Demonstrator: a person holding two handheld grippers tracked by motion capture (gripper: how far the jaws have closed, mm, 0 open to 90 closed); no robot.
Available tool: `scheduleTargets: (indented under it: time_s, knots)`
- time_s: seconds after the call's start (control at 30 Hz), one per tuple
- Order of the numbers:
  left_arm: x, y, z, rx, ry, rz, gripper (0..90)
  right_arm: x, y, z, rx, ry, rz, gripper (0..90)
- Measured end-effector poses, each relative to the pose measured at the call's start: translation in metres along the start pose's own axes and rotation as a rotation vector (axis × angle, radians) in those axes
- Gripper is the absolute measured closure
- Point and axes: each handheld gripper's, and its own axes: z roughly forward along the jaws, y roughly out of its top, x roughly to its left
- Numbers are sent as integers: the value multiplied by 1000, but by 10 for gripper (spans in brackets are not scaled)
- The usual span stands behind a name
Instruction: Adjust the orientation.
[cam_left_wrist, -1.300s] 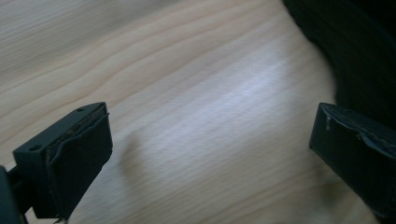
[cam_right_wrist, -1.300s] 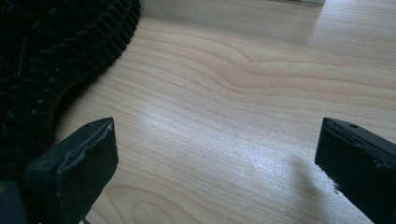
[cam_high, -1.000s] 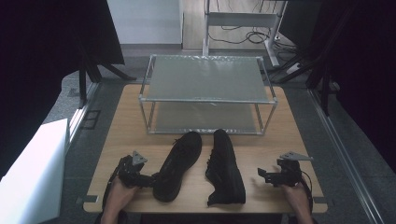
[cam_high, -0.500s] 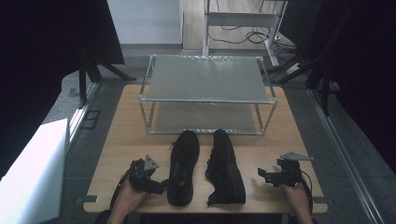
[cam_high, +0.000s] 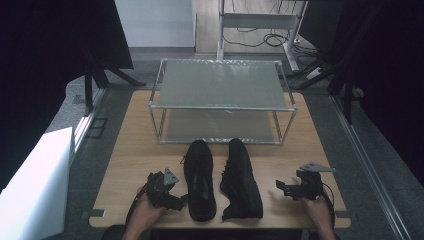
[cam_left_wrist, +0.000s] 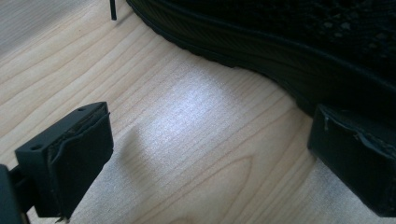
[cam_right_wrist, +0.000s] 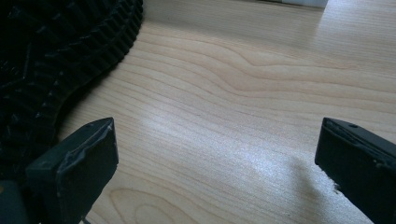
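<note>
Wooden counter (cam_high: 130, 150) w/ a two-level glass rack (cam_high: 222, 100) at its far edge; two black shoes lie side by side near the near edge, toes toward the rack, long axes running near-to-far. Left shoe (cam_high: 200, 180) stands upright on its sole; right shoe (cam_high: 241, 181) looks tipped on its side, treaded sole facing the right edge.

Left gripper (cam_high: 172, 199) sits touching or just beside the left shoe's heel end, on the side toward the counter's left edge; jaws wide apart, nothing between them but bare wood; in the left gripper view the shoe's sole edge (cam_left_wrist: 280, 56) lies right against the far jaw.

Right gripper (cam_high: 286, 189) rests near the right edge, apart from the right shoe; jaws also spread, holding nothing; right gripper view shows the tread (cam_right_wrist: 56, 56) off to one side.

Key relation: left hand is nearer its shoe; shoe lies crosswise to the jaws' reach, so prob. a sideways close on the heel comes next.
</note>
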Motion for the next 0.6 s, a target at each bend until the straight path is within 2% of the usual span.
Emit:
scheduleTargets:
  time_s: [0.13, 0.23, 0.3, 0.37, 0.43, 0.6]
  knots:
    - [-3, 2, 2, -3, -11, 4, 0, 0, 0, 1, 1, 1, -2, 0]
    - [-6, 5, 4, 0, -12, 26, 0, 0, 0, 1, 2, 0, -3, 0]
    - [-5, 5, 3, -4, -9, 27, 0, 0, 0, 0, 2, 0, -1, 0]
    - [-1, 5, 2, -27, -27, -6, 0, -1, 0, 0, -2, 3, 2, 0]
    - [2, 5, -1, -40, -28, -21, 0, -1, 0, 0, -5, 2, 3, 0]
    - [14, 0, -9, -87, 15, -56, 0, -1, 0, -1, -8, 3, 0, 0]
